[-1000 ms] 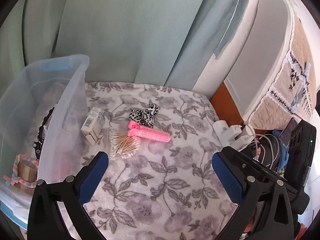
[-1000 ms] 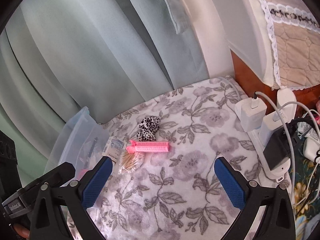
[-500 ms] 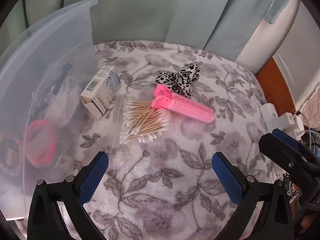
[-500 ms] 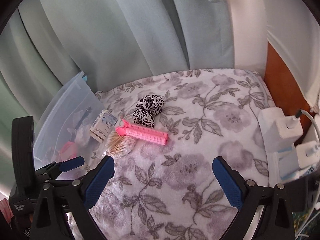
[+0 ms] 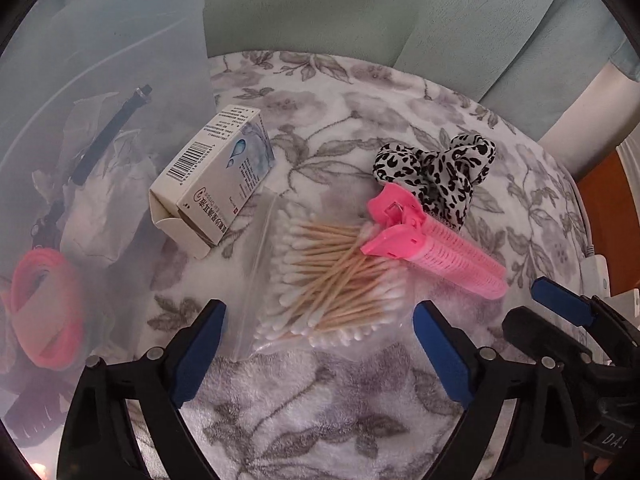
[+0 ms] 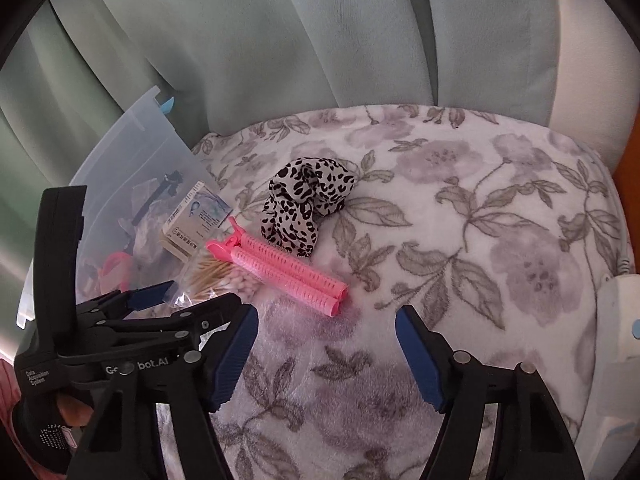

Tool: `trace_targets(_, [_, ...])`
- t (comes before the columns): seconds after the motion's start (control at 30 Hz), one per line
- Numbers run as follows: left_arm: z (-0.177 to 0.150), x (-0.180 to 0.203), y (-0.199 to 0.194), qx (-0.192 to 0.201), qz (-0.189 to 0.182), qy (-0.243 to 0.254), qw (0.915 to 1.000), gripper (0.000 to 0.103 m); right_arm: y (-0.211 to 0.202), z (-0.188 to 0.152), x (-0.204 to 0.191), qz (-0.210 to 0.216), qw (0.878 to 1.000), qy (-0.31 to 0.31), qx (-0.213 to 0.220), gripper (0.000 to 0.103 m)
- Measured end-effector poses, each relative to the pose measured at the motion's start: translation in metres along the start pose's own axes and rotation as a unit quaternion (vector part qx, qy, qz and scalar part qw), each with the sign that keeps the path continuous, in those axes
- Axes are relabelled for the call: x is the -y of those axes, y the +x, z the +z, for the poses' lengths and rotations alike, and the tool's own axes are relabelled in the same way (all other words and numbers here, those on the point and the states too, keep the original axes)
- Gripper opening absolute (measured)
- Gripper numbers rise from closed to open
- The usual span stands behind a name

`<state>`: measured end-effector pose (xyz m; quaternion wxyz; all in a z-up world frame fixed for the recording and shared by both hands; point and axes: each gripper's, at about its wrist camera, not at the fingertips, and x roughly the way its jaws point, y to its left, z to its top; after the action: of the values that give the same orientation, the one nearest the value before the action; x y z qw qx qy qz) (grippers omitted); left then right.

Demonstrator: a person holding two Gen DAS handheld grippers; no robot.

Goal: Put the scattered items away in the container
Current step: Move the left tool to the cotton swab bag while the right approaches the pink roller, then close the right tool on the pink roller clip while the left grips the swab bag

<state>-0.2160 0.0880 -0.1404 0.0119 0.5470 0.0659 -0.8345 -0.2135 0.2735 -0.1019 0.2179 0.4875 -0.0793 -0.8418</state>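
Both my sets of fingers closing over the scattered items, nothing held.

My left fingers (image 5: 318, 354) stand wide and are narrowing, the bag of cotton swabs (image 5: 334, 276) just ahead between their tips; my right fingers (image 6: 326, 354) are narrowing too, empty, the pink hair roller clip (image 6: 282, 268) just beyond. Further out lie the small box (image 5: 214, 178) and leopard scrunchie (image 5: 436, 168) on the floral blanket (image 5: 320, 420); the clear container (image 5: 80, 160) stands left.

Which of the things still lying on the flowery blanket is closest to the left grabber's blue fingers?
The bag of cotton swabs. It lies right ahead of the left hand-held gripper, whose jaws are closing with nothing between them yet. The white box, pink clip and spotted scrunchie lie farther off.
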Motion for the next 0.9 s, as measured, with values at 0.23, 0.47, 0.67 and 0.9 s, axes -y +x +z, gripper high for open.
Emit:
trace_targets(0.23, [0.003,-0.001,0.007,-0.004,0.007,0.012,0.9999,0.084,0.024,0.011,-0.009,0.010,0.999,-0.049,-0.021,0.071])
trace_targets(0.47, [0.007,-0.010,0.009,-0.009,-0.010,0.006,0.9999,0.083,0.036,0.017,-0.008,0.051,0.996,-0.073,-0.020,0.070])
trace_targets(0.67, [0.011,-0.016,0.011,-0.005,-0.024,0.004,0.9997,0.082,0.043,0.022,-0.005,0.074,0.994,-0.081,-0.012,0.068])
trace_targets(0.9, [0.015,-0.021,0.010,0.001,-0.026,-0.003,0.9997,0.072,0.045,0.019,-0.014,0.064,0.993,-0.098,-0.010,0.044])
